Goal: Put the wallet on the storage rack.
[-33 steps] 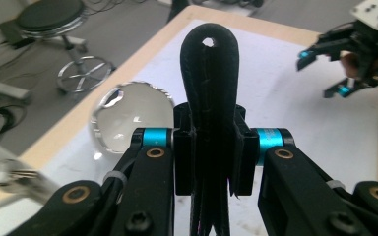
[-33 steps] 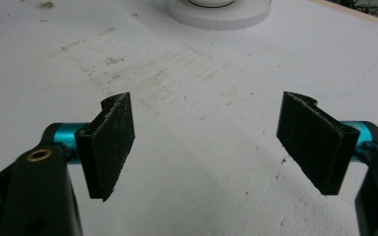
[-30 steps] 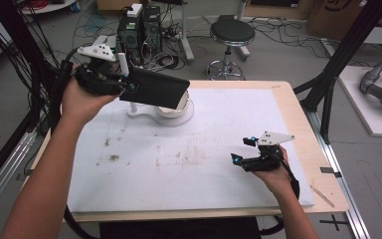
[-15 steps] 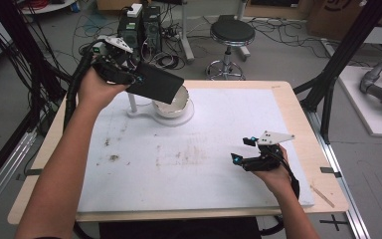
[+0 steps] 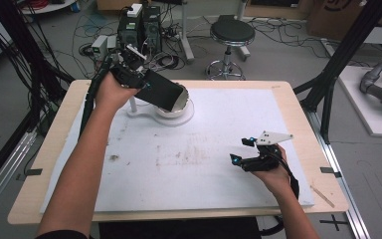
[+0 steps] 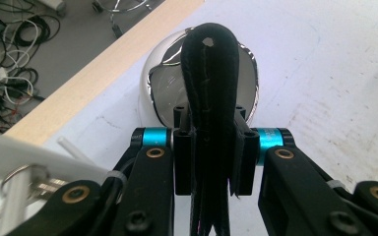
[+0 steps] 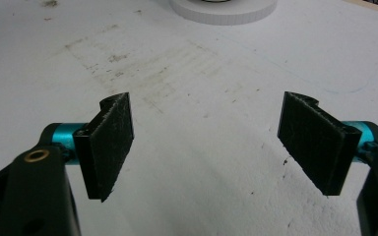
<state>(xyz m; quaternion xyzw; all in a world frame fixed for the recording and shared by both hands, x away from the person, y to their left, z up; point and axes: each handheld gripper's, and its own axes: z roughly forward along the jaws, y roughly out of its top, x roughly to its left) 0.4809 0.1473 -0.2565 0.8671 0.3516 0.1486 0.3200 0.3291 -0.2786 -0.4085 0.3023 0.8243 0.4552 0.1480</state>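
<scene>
Black pouch clamped in left gripper, apparently over bowl.

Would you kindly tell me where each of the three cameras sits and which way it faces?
High view: above the person's side, looking forward and down at the table; both forearms show.
Left gripper view: rides the left tool, looking down its shut jaws, which clamp a black pouch above a shiny bowl.
Right gripper view: rides the right tool, facing across the mat; jaws open.
Shared: bowl and pouch also appear in the high view.
</scene>
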